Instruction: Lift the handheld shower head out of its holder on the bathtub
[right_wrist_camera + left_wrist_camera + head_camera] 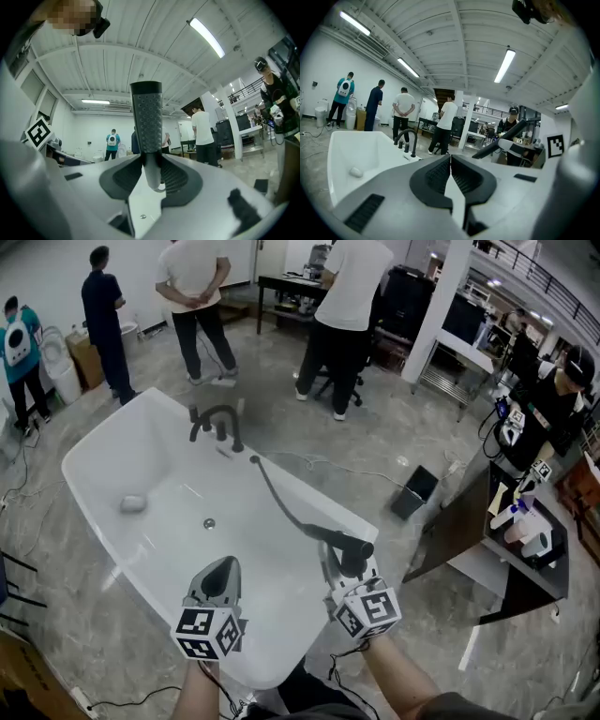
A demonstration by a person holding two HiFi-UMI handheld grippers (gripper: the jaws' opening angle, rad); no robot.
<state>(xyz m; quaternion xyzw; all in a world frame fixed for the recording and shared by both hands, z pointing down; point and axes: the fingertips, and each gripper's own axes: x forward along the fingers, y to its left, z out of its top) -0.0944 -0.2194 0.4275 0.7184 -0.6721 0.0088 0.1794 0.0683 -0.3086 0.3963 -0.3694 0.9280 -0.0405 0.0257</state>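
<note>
Shower head (354,553) over white bathtub (112,451) standing on marbled floor (394,427).

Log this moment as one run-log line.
right gripper: shut on black handheld shower head | left gripper: shut, empty | black hose: to white bathtub rim by black faucet

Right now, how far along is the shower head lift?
Done: the shower head is up over the near end of the tub, far from the faucet. In hand: the right gripper clamps its handle; the hose trails to the rim. The left gripper is shut, empty. Left: nothing apparent.
</note>
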